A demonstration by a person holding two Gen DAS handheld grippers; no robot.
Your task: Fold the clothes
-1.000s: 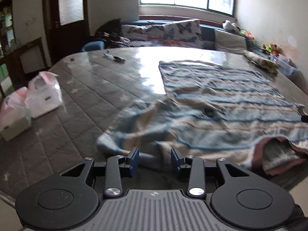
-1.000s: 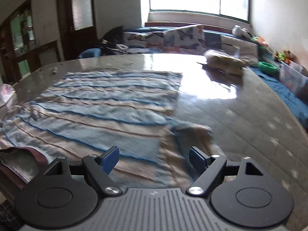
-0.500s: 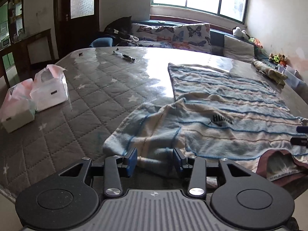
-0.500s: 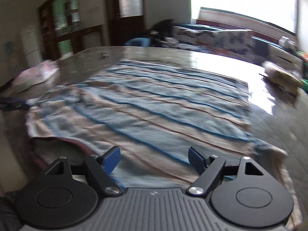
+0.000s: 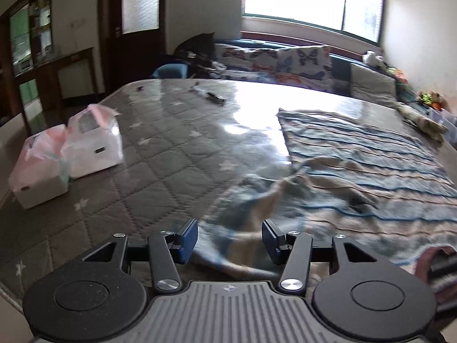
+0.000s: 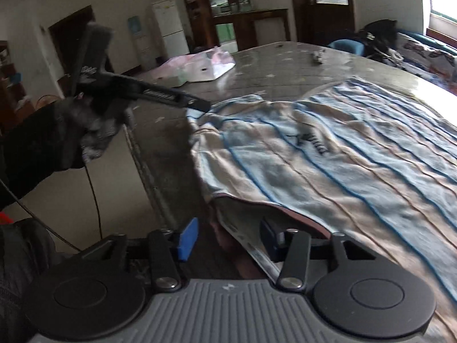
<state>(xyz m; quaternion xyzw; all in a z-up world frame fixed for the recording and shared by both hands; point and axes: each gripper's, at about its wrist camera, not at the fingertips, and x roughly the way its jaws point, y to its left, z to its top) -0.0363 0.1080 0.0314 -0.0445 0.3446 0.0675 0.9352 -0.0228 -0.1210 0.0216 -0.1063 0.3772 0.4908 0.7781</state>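
A blue-and-beige striped shirt (image 5: 357,171) lies spread on the grey quilted table (image 5: 171,157). Its left sleeve (image 5: 245,200) runs in between the fingers of my left gripper (image 5: 230,240), which is open just above the table edge. In the right wrist view the shirt (image 6: 328,157) shows a dark chest logo (image 6: 311,140) and a pink-lined collar (image 6: 242,223). My right gripper (image 6: 228,240) is open with the collar edge between its fingers. A gloved hand (image 6: 71,131) holds the left gripper (image 6: 200,105), whose tip is at the sleeve end.
Two white-and-pink bagged boxes (image 5: 71,154) sit on the table's left side. A small dark object (image 5: 211,95) lies at the far edge and a cloth bundle (image 5: 422,120) at the far right. A butterfly-print sofa (image 5: 285,63) stands behind. The table edge (image 6: 142,165) drops to the floor.
The right gripper swung left from the shirt's right side to the collar, and its fingers narrowed. The left gripper stayed at the sleeve, its fingers a little wider apart.
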